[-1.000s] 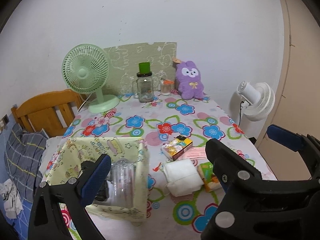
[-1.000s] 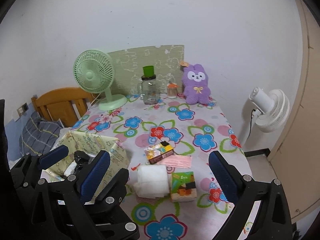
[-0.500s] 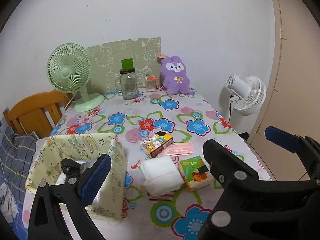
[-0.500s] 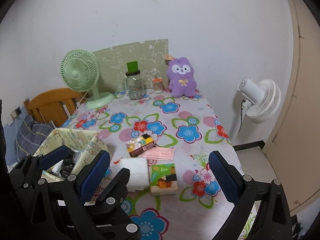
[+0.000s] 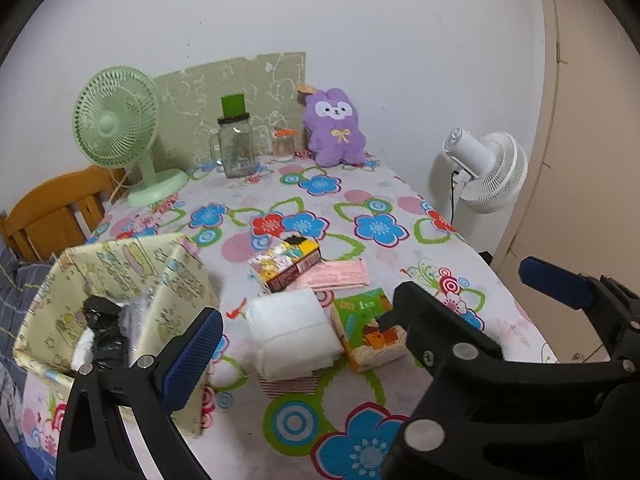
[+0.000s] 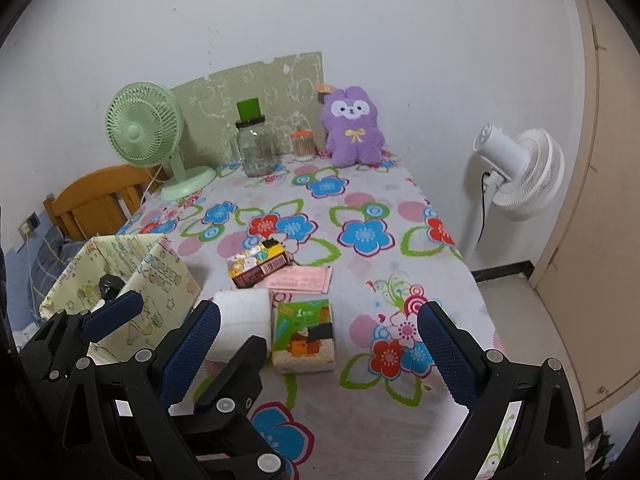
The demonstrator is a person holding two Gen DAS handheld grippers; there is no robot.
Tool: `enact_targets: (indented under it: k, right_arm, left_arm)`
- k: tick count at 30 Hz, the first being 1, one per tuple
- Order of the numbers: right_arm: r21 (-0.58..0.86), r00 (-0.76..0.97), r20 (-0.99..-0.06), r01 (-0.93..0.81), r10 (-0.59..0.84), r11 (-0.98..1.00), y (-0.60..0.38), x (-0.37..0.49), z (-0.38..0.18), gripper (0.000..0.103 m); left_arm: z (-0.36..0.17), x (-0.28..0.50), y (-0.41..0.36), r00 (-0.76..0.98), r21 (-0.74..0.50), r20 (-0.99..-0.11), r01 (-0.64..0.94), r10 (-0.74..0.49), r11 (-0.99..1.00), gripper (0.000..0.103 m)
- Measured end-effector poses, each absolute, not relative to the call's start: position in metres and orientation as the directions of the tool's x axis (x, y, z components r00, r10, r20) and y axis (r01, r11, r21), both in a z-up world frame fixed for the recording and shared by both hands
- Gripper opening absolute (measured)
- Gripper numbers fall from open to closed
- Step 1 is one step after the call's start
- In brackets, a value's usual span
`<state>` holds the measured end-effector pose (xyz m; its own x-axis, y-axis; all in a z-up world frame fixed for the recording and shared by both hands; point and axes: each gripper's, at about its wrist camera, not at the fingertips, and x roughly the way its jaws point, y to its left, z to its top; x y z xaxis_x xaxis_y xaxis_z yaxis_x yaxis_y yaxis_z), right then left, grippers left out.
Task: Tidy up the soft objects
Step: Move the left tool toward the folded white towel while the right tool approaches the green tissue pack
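Progress looks early: fabric bin [image 5: 120,280] by left tongs [image 5: 304,320] holds some items, tissue packs [image 6: 303,336] ahead of right tongs [image 6: 320,340] remain out; both tongs gape empty.

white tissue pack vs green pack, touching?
Touching. In the left wrist view the white tissue pack presses against the green pack, no gap between them.

- Near desk [image 6: 352,412]: bare cloth under my jaws, free to pass.
- Yellow fabric bin [image 5: 120,280] walls off my left side.
- White tissue pack [image 5: 292,328], green tissue pack [image 6: 304,336], cartoon box [image 6: 258,268] and pink packet [image 6: 300,278] cluster just ahead, touching or nearly so.
- Mid-desk beyond cluster: open.
- Far edge: green fan [image 6: 148,136], glass jar [image 6: 254,148], purple plush [image 6: 354,132].
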<state>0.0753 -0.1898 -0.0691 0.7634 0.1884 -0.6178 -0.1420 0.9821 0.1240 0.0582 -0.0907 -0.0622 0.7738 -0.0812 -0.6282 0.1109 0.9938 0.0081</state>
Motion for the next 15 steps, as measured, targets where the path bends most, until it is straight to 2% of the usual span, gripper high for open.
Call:
enact_targets:
  k: [2,15]
  right_arm:
    - [0.127,0.755,-0.626,-0.144,0.192,0.981,-0.191,0.078,-0.076,0.1]
    - [0.133,0.703,-0.681,-0.157,0.205,0.979,-0.187,0.096,-0.112,0.1]
  left_arm:
    - [-0.068,0.06,-0.092,0.768,0.003,-0.635,0.114,-0.086,0.993,0.098]
    - [-0.102,0.072,-0.087,0.71,-0.003,-0.703,0.069,-0.051,0.998,0.093]
